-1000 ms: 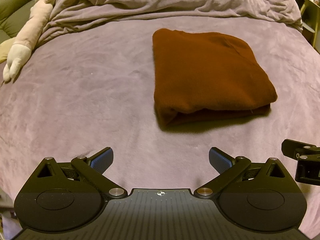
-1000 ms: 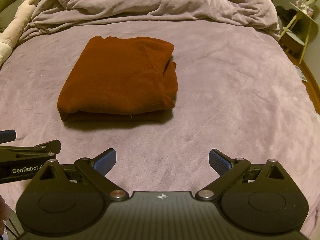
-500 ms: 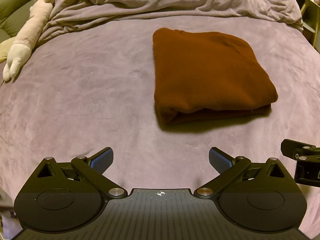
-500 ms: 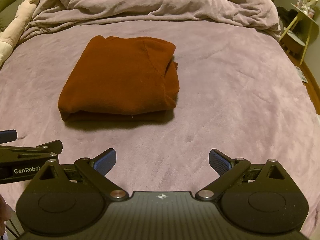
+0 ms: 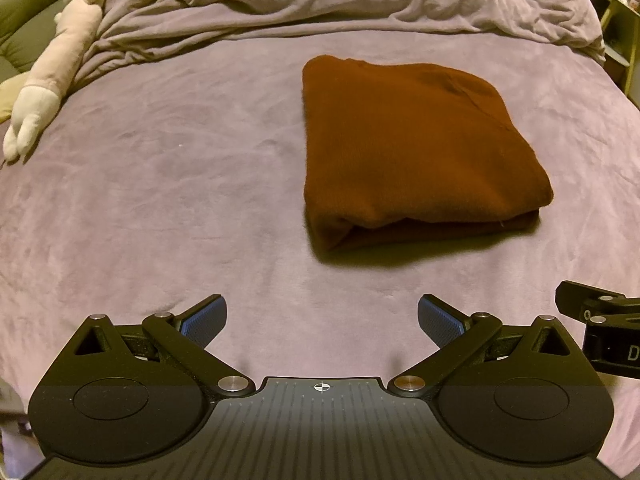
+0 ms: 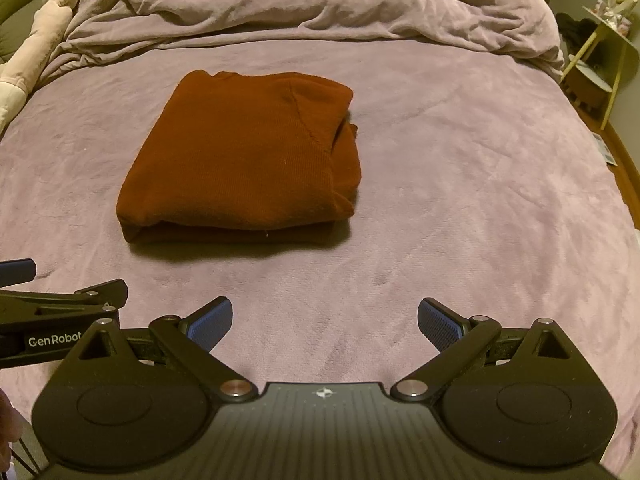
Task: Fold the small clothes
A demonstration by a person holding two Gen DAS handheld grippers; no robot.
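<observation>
Rust-brown folded garment ahead of both gaping tongs, untouched

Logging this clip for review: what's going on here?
A person holds two grippers over a bed. The brown garment lies folded on the purple cover. The left gripper and the right gripper are open, apart from the garment and holding nothing. The fold looks finished.
</observation>
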